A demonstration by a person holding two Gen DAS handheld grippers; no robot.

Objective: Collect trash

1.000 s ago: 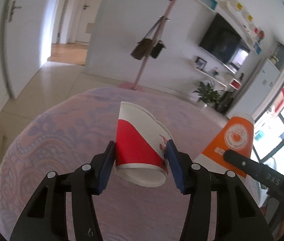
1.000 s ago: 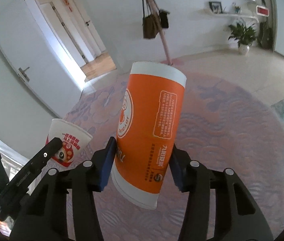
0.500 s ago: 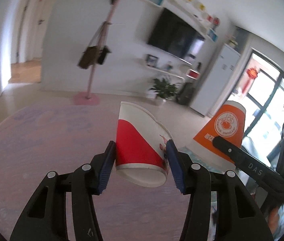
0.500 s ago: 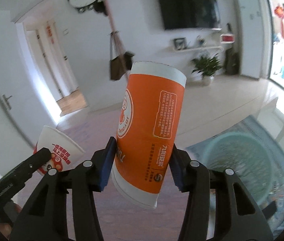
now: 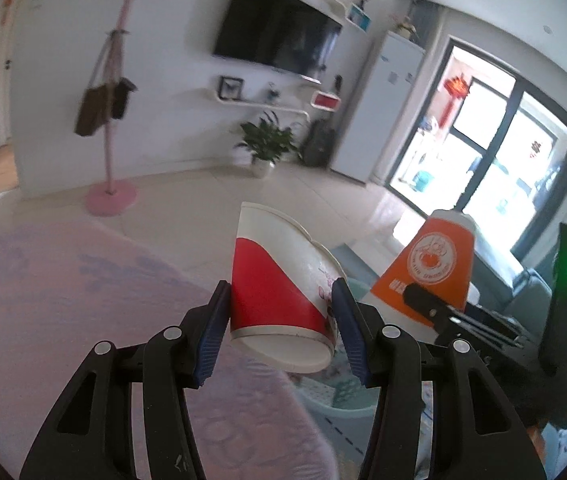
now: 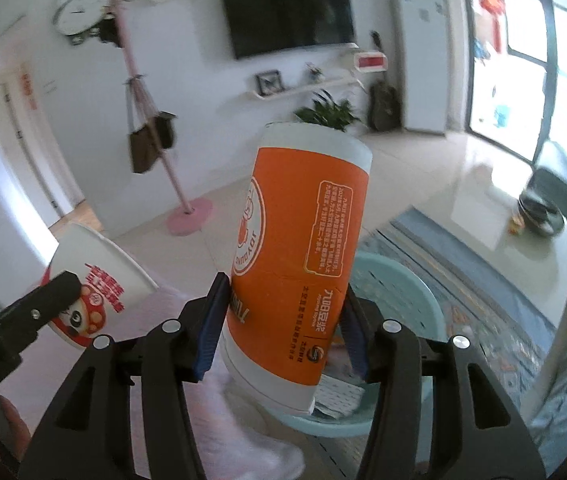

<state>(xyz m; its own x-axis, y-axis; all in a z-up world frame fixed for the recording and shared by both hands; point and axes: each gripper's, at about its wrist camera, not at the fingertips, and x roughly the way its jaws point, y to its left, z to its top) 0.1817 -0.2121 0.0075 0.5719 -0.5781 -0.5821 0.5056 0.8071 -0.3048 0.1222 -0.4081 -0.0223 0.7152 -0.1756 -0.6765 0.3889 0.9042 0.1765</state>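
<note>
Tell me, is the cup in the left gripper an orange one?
No, the left gripper holds a red and white paper cup; the orange cup is in the right gripper.

Short cup [image 5: 279, 292] left of tall cup [image 6: 303, 268], both above basin [image 6: 407, 296] beside table edge [image 5: 243, 400].

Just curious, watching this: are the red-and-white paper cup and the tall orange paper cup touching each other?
Apart. The left wrist view shows floor between the red-and-white paper cup and the tall orange paper cup; each sits in its own gripper.
</note>
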